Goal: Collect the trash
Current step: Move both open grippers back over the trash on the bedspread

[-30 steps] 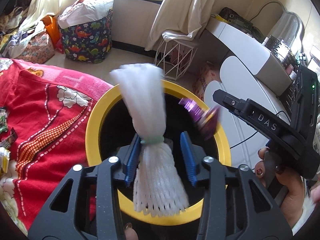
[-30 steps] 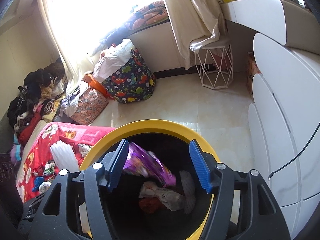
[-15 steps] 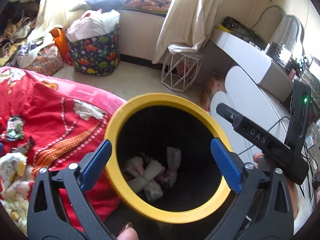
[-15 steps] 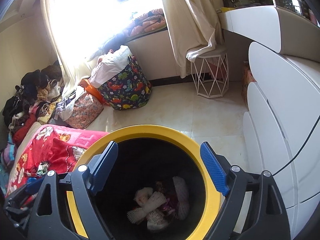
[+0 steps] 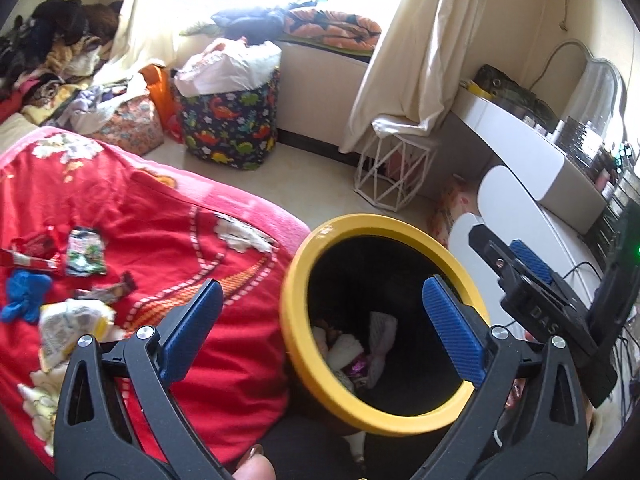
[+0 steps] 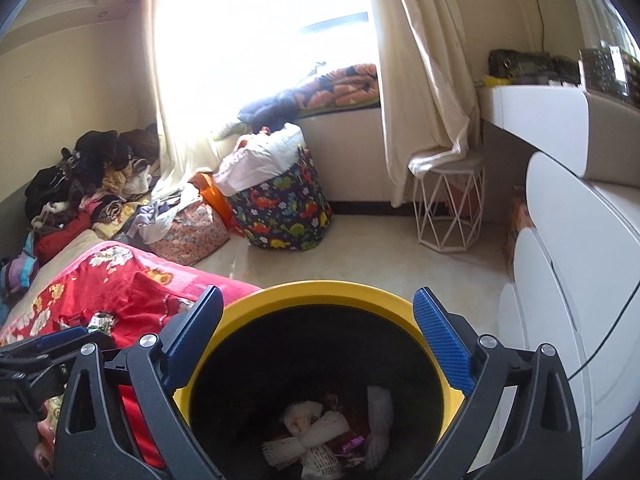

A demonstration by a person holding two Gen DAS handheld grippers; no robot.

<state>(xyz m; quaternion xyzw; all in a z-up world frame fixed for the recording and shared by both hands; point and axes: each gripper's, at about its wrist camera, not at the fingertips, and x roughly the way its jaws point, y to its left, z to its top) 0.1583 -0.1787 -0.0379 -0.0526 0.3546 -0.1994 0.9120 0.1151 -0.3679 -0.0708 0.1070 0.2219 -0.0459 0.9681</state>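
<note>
A black bin with a yellow rim [image 5: 376, 224] stands beside the bed. At its bottom lie white foam nets [image 5: 382, 326] and a purple wrapper [image 5: 358, 368]. My left gripper [image 5: 320, 284] hovers wide open over the bin's left rim and the red blanket [image 5: 160, 220], holding nothing. On the blanket lie a green wrapper [image 5: 85, 252], a blue scrap [image 5: 26, 290], a dark wrapper [image 5: 114, 288] and a pale packet [image 5: 68, 320]. Above the bin [image 6: 280, 300], my right gripper [image 6: 318, 294] has its jaws opening with nothing between them; foam nets [image 6: 316, 432] show below.
A dinosaur-print basket [image 5: 230, 128] and a floral bag [image 5: 128, 124] stand on the floor by the window. A white wire stool [image 5: 394, 172] sits under the curtain. White rounded drawers [image 6: 560, 320] line the right side. Clothes are piled [image 6: 80, 184] at the bed's far end.
The left gripper let go of a white foam net and the right of a purple wrapper; both now lie in the bin. Both jaws spread wide, and the left view swung toward the bed.
</note>
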